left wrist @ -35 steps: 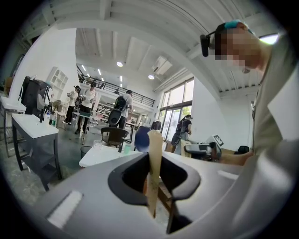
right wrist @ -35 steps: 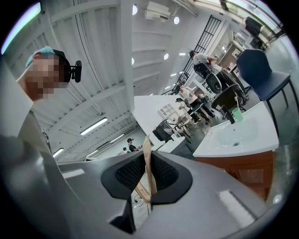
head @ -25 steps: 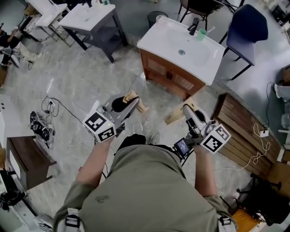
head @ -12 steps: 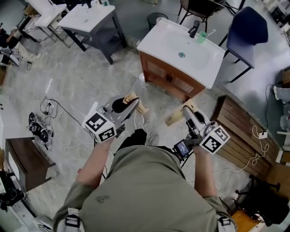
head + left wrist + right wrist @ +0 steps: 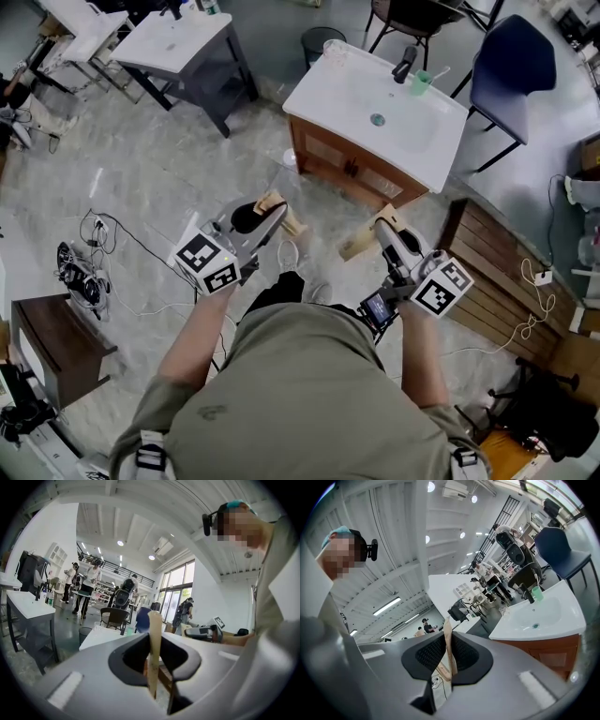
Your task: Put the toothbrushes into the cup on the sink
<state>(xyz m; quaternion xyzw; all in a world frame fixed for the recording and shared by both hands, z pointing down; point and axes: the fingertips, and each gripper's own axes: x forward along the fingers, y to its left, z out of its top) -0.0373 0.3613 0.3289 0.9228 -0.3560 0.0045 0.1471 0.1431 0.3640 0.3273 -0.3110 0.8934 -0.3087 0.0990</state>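
Two tan toothbrushes are in hand: one toothbrush (image 5: 153,639) clamped in your left gripper (image 5: 265,217), the other (image 5: 448,644) clamped in your right gripper (image 5: 386,234). Both are well short of the green cup (image 5: 419,82) beside the faucet (image 5: 404,64) on the sink (image 5: 347,94). Step up squarely and lower each one in upright. Mind the floor cables (image 5: 122,225) and the blue chair (image 5: 511,66).

Head view steeply down from above; gripper views level, low; all share sink (image 5: 337,89).
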